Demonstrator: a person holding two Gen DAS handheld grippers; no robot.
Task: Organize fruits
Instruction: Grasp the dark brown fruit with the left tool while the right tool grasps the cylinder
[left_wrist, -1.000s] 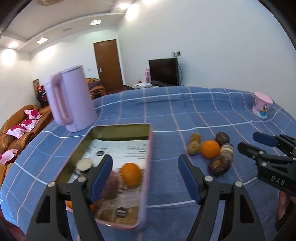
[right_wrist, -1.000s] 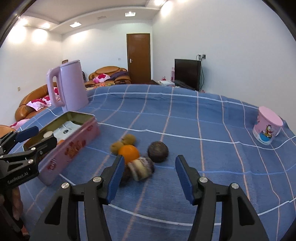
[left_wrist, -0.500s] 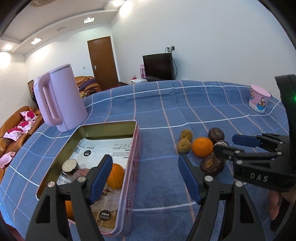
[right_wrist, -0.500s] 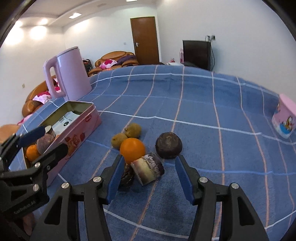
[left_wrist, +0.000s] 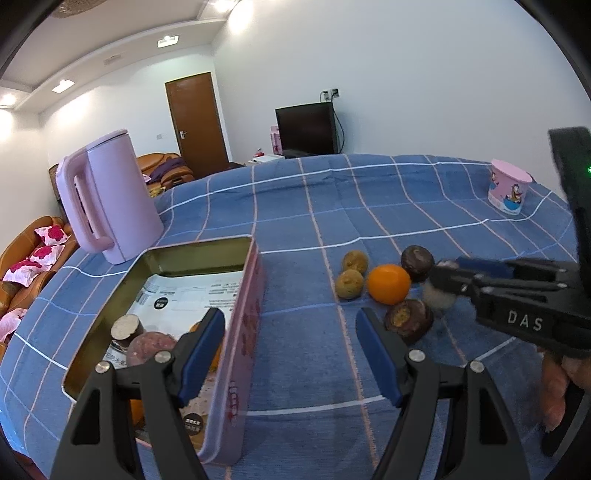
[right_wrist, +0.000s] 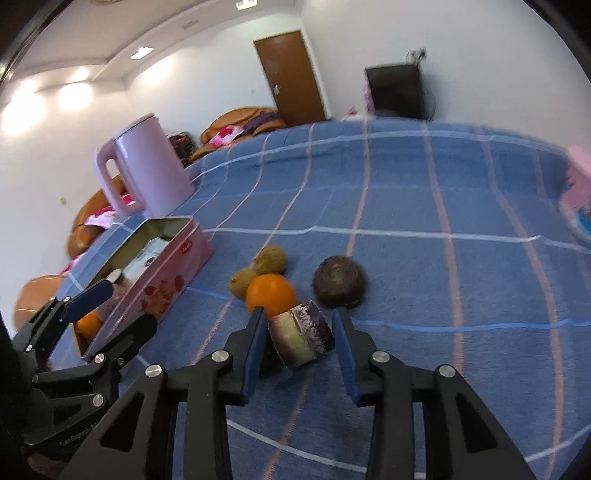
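A pile of fruit lies on the blue checked cloth: an orange (right_wrist: 270, 291), two small brown-green fruits (right_wrist: 258, 267), a dark round fruit (right_wrist: 340, 282) and another dark one (left_wrist: 408, 319). My right gripper (right_wrist: 300, 321) is closing on a cut fruit half (right_wrist: 299, 338) with a pale face and dark rind; both pads touch its sides. My left gripper (left_wrist: 290, 317) hangs open and empty over the right wall of the pink tin (left_wrist: 243, 314). Inside the tin lie a cut fruit piece (left_wrist: 125, 326), a purple fruit and oranges, partly hidden by my fingers.
A pink kettle (left_wrist: 110, 199) stands behind the tin at the left. A pink cartoon cup (left_wrist: 509, 192) sits at the far right of the table. Sofas, a door and a television lie beyond the table.
The right gripper moved down into the fruit pile and its jaws narrowed from wide apart onto the cut fruit half. The left gripper stayed open over the tin.
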